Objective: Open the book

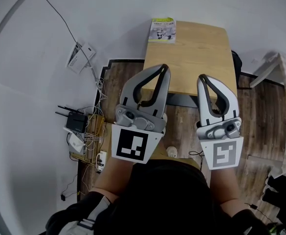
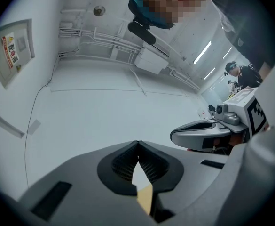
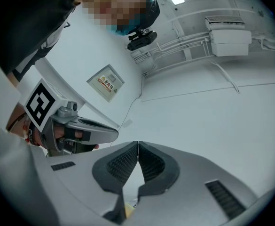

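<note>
A closed book (image 1: 163,30) with a green and white cover lies at the far left corner of a small wooden table (image 1: 201,58). My left gripper (image 1: 165,68) is held above the floor in front of the table, its jaws shut with nothing between them. My right gripper (image 1: 202,78) is beside it, also shut and empty. Both are well short of the book. In the left gripper view the shut jaws (image 2: 137,145) point at a white wall, with the right gripper (image 2: 208,132) alongside. In the right gripper view the shut jaws (image 3: 137,145) also face the wall, and the left gripper (image 3: 81,131) shows at left.
A router (image 1: 75,121), power strips and tangled cables (image 1: 91,141) lie on the floor at left by the white wall. A white frame (image 1: 270,67) stands at right. Wood-pattern floor (image 1: 260,126) surrounds the table. Another person (image 2: 240,74) stands far off.
</note>
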The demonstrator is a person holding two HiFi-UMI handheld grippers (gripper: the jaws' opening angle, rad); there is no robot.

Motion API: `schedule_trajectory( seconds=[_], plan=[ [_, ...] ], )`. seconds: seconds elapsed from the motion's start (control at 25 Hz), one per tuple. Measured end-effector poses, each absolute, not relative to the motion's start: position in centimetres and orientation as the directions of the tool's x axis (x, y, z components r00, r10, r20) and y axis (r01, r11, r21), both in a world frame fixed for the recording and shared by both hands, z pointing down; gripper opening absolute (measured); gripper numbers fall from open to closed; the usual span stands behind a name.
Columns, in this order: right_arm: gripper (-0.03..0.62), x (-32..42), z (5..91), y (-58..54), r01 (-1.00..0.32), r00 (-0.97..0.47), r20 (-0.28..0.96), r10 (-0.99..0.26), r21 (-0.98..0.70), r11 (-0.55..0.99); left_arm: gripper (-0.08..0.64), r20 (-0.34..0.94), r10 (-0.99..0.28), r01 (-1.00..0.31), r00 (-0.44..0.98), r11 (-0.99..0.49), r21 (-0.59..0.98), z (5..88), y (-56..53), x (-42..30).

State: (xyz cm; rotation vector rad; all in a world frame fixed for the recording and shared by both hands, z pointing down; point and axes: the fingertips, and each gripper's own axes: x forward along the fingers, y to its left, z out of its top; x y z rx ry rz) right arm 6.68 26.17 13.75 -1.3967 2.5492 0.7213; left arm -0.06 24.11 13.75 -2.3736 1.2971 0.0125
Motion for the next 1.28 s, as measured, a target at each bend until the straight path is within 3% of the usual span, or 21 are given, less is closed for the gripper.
schedule_trajectory(
  seconds=[1.28],
  plan=[
    [0.031,3.6,15.1,9.6,-0.838,-0.524,-0.273,-0.807,0.333,0.431,0.011,-0.173,-0.772,-0.770,0.612,-0.531,-0.353,15.0,6.7,-2.6]
  ],
)
